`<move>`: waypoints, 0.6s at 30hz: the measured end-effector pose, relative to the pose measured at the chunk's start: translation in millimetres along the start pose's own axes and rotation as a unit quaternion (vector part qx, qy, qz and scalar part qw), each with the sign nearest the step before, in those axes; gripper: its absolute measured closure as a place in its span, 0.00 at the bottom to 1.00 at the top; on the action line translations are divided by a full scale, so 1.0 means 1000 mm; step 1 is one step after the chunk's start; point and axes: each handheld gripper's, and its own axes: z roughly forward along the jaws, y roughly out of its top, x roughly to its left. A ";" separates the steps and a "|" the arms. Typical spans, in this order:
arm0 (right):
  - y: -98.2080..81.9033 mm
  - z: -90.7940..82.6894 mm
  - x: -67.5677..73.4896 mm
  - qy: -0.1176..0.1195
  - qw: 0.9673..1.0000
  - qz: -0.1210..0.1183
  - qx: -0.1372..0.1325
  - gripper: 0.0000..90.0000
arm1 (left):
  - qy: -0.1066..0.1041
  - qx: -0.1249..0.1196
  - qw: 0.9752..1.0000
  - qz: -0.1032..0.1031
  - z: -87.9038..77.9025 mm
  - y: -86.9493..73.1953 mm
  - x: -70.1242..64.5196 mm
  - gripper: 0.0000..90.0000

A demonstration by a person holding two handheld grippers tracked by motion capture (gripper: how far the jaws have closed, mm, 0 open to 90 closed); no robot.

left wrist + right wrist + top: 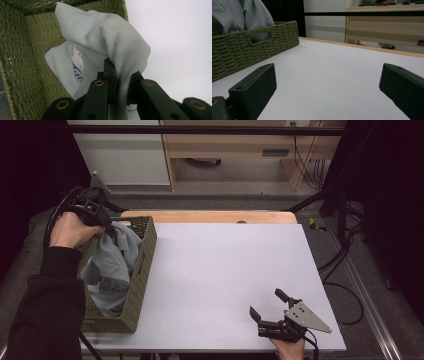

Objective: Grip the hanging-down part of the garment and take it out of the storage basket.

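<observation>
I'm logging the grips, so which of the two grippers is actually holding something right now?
The left gripper, over the green basket: its jaws pinch a fold of the grey cloth. The right gripper sits open above bare table.

We are looking along our right gripper (327,85), its two black jaws standing wide apart over the white table (332,75), while a green woven basket (249,47) is sitting at the left of the frame with grey cloth (242,13) rising from it at upper left.
</observation>
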 end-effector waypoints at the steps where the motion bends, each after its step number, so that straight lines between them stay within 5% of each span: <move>1: 0.000 0.000 0.000 -0.001 1.000 -0.001 0.001 0.02 | 0.000 0.000 1.000 0.000 0.000 0.000 0.000 0.91; 13: 0.000 0.000 0.000 0.000 1.000 0.003 0.001 0.02 | 0.004 0.001 1.000 0.001 -0.006 0.000 0.000 0.91; 18: 0.000 0.001 0.000 0.002 1.000 0.005 0.000 0.02 | 0.013 -0.005 1.000 0.003 -0.021 -0.002 0.000 0.91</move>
